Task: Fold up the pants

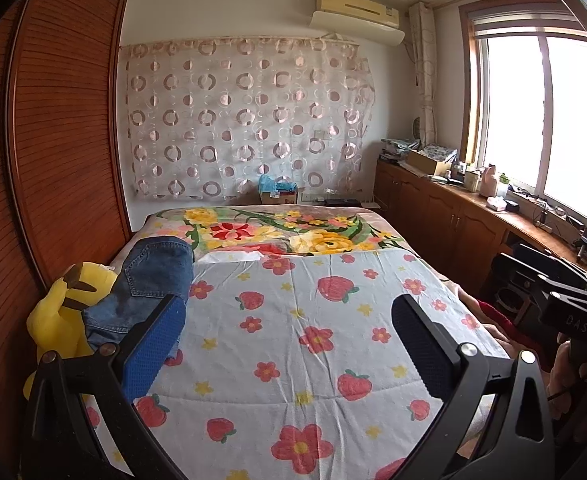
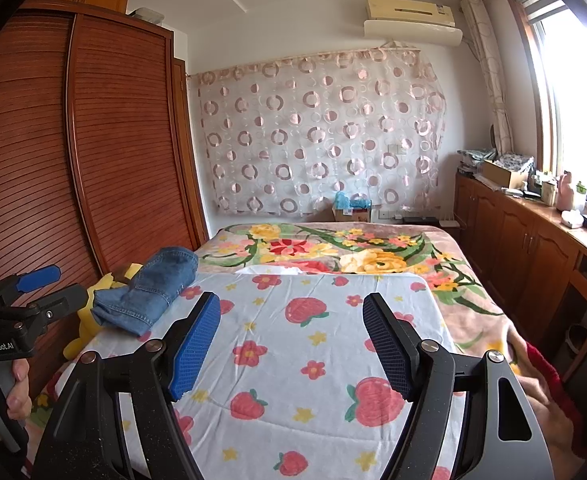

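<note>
The jeans (image 2: 149, 292) lie folded in a compact bundle at the left edge of the bed (image 2: 473, 304), on the strawberry-print quilt (image 2: 293, 340) and leaning against a yellow plush toy (image 1: 61, 312) by the wardrobe (image 2: 105, 152). Both tools hover over the near part of the quilt, well apart from the denim: the left tool (image 1: 289, 344) and the right tool (image 2: 291, 344) each stand with jaws wide and nothing between the pads. Denim is heavy for cloth, limp yet thick, and it should not slip from the textured pads; stacked layers will resist a shallow pinch. A sound hold would likely be at the waistband or a hem, one tool at each corner, so the cloth hangs flat.
</note>
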